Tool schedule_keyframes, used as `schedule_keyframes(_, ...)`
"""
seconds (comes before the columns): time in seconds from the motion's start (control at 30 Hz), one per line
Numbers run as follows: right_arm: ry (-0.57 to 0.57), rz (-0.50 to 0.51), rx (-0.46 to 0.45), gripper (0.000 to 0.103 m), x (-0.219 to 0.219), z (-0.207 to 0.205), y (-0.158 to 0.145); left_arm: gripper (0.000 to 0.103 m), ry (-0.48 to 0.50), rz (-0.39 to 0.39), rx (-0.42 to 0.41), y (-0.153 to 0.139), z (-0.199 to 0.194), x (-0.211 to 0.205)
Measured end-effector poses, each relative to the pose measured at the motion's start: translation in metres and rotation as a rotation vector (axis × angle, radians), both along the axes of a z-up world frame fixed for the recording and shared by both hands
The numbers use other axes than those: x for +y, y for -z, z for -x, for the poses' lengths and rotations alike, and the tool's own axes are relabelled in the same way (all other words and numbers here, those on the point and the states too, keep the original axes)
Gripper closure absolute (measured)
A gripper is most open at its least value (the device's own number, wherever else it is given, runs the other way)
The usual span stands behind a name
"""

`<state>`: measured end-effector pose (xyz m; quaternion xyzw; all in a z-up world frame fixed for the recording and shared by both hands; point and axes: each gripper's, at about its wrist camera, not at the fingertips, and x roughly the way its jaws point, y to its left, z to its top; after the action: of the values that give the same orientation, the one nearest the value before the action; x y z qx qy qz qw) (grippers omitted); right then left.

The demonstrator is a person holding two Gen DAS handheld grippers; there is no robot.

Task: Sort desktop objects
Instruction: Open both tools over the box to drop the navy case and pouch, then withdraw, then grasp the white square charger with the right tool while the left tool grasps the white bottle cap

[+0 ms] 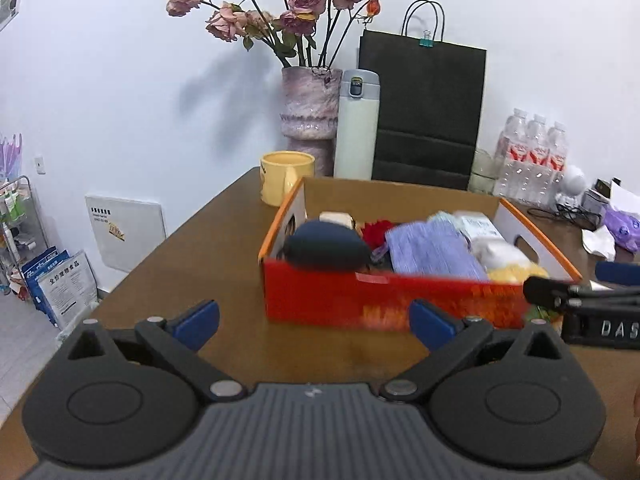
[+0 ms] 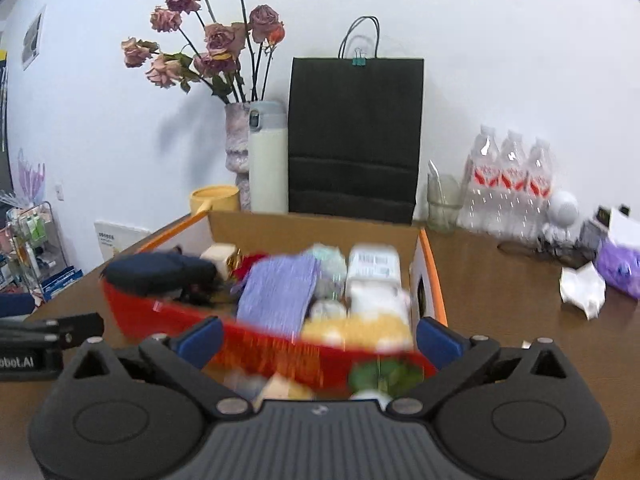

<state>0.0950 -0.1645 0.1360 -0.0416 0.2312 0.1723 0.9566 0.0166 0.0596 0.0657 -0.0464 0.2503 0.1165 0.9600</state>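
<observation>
An open cardboard box with a red front wall and orange rim (image 1: 328,300) stands on the brown wooden table (image 1: 192,256), back toward the far edge, where the table meets the white wall. The box is packed full: a dark navy rounded pouch (image 1: 324,246) lies in its left end, a lilac ribbed cloth (image 1: 432,250) is draped across the middle, a red fluffy item (image 1: 378,232) sits between them, and white packets (image 1: 480,226) and a yellow fuzzy thing (image 1: 516,272) fill the right end.

The left gripper (image 1: 314,320) hangs over bare table in front of the box, its blue-padded jaws spread wide with nothing between them. The right gripper (image 2: 320,340) is just before the box's near right corner; its jaws also stand wide apart, the red front wall showing blurred in the gap, and the pads press on nothing.

Along the far edge stand a yellow ceramic mug (image 1: 286,178), a mottled pink vase of dried roses (image 1: 308,114), a white insulated flask (image 1: 356,124) and a black paper carrier bag (image 1: 424,108). Toward the far right corner are a shrink-wrapped pack of clear water bottles (image 2: 508,184), a clear glass jar (image 2: 442,204) and a crumpled purple bag (image 2: 618,268)
</observation>
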Motion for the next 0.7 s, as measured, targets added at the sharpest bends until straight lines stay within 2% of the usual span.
schedule_keyframes(0.13, 0.018, 0.019, 0.004, 0.000, -0.011, 0.041, 0.023, 0.000, 0.016, 0.009, 0.020, 0.017, 0.032, -0.017)
schedule_keyframes(0.2, -0.014, 0.030, 0.002, 0.000, -0.017, 0.060, 0.033, 0.000, 0.022, 0.001, 0.035, 0.027, 0.046, -0.026)
schedule_keyframes(0.37, -0.013, 0.009, 0.038, 0.000, -0.034, 0.094, 0.052, 0.000, 0.030, -0.024, 0.044, 0.045, 0.073, -0.046)
schedule_keyframes(0.53, -0.014, 0.044, 0.055, 0.000, -0.044, 0.115, 0.064, 0.000, 0.078, -0.017, 0.083, 0.058, 0.088, -0.059)
schedule_keyframes(0.7, -0.019, 0.022, 0.057, 0.000, -0.054, 0.119, 0.067, 0.000, 0.055, -0.017, 0.080, 0.062, 0.084, -0.063)
